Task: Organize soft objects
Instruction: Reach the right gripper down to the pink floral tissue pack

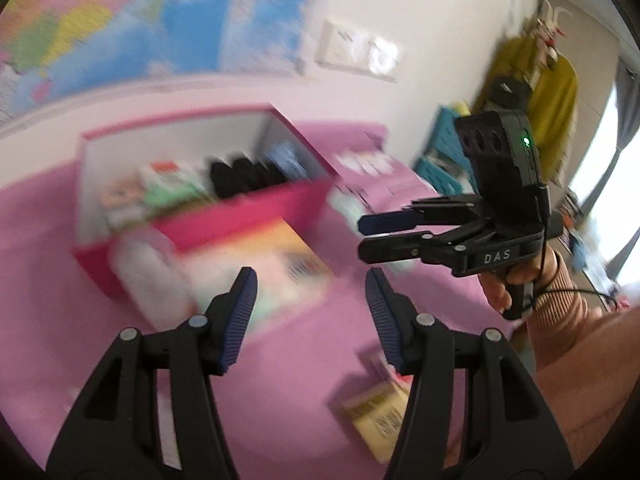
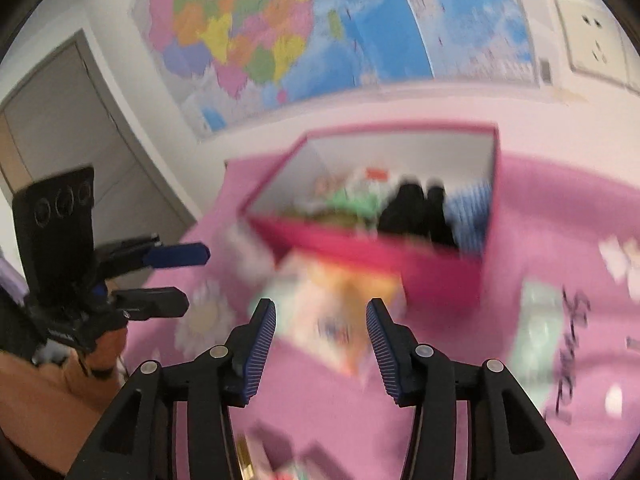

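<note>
Both claws, left claw (image 1: 310,316) and right claw (image 2: 322,346), gape empty above a soft-looking, light packet (image 2: 336,320); pinch its middle.

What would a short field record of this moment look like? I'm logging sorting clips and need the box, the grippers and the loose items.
surface: pink cloth
box: open pink box by the wall, white inside
box contents: black rolled items, a green-and-white item, a blue striped item; blurred
in front of box: colourful flat packet, blurred
left gripper: open, nothing between its pads
right gripper: open, nothing gripped
near edge: yellow printed packet on the cloth
wall: map, wall socket
</note>
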